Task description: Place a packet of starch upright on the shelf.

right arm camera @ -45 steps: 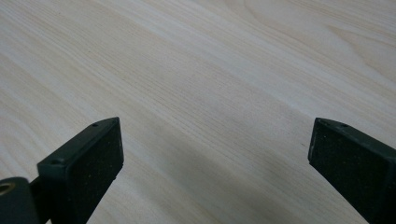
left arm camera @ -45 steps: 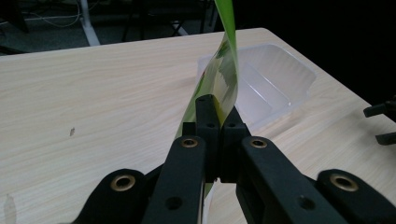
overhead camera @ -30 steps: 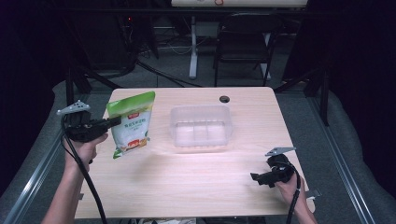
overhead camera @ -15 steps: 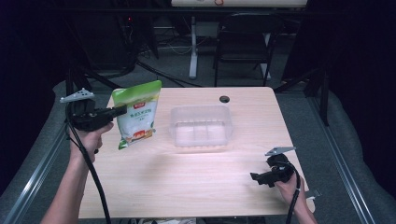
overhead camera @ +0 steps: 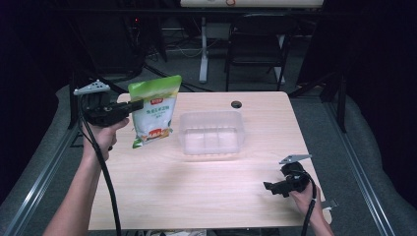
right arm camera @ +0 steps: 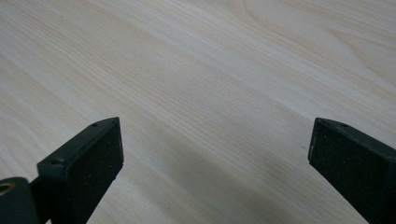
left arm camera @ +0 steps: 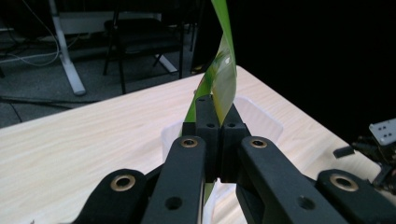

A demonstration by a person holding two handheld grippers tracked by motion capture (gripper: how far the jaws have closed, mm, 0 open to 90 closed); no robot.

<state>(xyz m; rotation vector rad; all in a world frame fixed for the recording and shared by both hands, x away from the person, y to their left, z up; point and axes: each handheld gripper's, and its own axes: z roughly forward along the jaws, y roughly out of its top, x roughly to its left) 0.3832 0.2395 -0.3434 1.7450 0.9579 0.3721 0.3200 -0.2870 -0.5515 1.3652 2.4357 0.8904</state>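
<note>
a green and white printed plastic pouch [overhead camera: 153, 110] hung in the air over the left part of the pale wooden table [overhead camera: 196, 187], just to the left of a clear, empty rectangular plastic container [overhead camera: 211, 133]. the left gripper [overhead camera: 132, 105] was clenched on the pouch's left edge, its black jaws pressed together on the thin film in the left gripper view, where the pouch [left arm camera: 223, 77] rose edge-on above them. the step in hand looked like carrying the pouch to the container. to do it well, the grip should stay firm on the thin edge, the pouch should clear the container's near wall before being lowered, and release should come only once its bottom rests inside. the right gripper [overhead camera: 275, 187] lay low near the table's right front corner, jaws spread wide over bare wood, holding nothing. compared with one second earlier, the pouch had been lifted higher and moved a little toward the container, while the right gripper had stayed put.
</note>
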